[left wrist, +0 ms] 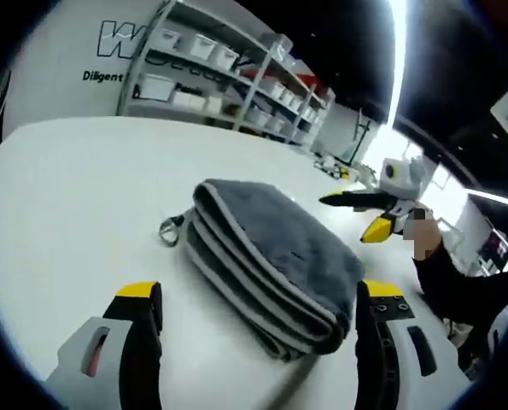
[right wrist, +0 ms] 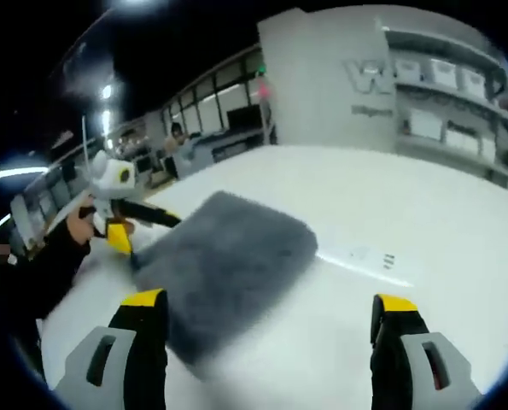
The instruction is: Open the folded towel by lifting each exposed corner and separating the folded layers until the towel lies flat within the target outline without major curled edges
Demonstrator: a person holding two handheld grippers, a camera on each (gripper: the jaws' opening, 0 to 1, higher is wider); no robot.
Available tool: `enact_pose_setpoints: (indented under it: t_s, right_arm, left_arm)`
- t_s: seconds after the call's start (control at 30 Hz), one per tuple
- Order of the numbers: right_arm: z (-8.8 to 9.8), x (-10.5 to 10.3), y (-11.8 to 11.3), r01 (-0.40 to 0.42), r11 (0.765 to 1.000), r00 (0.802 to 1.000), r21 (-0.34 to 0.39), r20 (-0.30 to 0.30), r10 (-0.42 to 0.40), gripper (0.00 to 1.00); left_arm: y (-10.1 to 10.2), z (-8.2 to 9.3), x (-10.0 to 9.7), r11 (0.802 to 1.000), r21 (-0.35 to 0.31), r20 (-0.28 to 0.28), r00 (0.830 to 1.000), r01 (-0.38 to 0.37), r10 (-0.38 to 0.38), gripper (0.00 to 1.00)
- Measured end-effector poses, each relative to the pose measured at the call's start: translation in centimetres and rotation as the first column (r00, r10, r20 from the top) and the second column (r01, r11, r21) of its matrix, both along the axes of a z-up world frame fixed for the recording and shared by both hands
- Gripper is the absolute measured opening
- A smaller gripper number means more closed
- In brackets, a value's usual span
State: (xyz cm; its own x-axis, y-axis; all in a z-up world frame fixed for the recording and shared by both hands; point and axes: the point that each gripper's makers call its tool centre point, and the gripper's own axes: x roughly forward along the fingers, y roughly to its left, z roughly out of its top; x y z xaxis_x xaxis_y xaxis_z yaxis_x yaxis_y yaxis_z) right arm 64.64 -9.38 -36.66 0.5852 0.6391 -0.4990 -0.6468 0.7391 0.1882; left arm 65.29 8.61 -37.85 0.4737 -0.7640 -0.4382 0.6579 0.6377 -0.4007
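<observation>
The grey towel (left wrist: 266, 256) lies folded in thick layers on the white table (left wrist: 66, 213), with a small hanging loop (left wrist: 170, 229) at its near left corner. My left gripper (left wrist: 258, 295) is open, its yellow-tipped jaws standing either side of the towel's folded edge without touching it. Beyond the towel's far right, a hand holds my right gripper (left wrist: 369, 213). In the right gripper view the towel (right wrist: 224, 265) is blurred and lies ahead to the left. My right gripper (right wrist: 269, 303) is open with nothing between its jaws, and the left gripper (right wrist: 121, 222) is at the towel's far left corner.
A thin pale line with small marks (right wrist: 360, 259) runs on the table (right wrist: 424, 213) to the right of the towel. Shelves with white bins (left wrist: 219, 77) line the wall behind. A person's dark sleeve (left wrist: 458, 282) reaches in from the right. Bare tabletop surrounds the towel.
</observation>
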Motion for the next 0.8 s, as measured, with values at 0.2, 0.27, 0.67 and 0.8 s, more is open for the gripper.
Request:
enact_pose_setpoints:
  t_s: [0.2,0.27,0.67,0.8]
  right_arm:
    - [0.2,-0.6,0.7,-0.007,1.000,1.000,0.024,-0.001,0.007,0.91]
    - [-0.3,-0.7,0.9,-0.008,1.000,1.000,0.023,-0.012,0.008,0.92]
    - [-1.8,-1.2,2.5,-0.048,0.998,0.997,0.038,-0.063,0.050,0.85]
    - [-2.4,-1.4,3.1,-0.067,0.997,0.995,0.038,-0.077,0.069,0.83]
  left_arm:
    - [-0.4,-0.2,-0.6,1.000,0.003,-0.008,1.000,0.013,-0.013,0.87]
    - [-1.0,-0.5,-1.3,1.000,0.008,-0.011,1.000,0.014,-0.014,0.88]
    - [-0.6,-0.7,0.0,0.999,-0.036,-0.038,0.999,-0.010,0.008,0.72]
    - [-0.6,-1.1,0.2,0.999,-0.045,-0.054,0.998,-0.018,0.016,0.71]
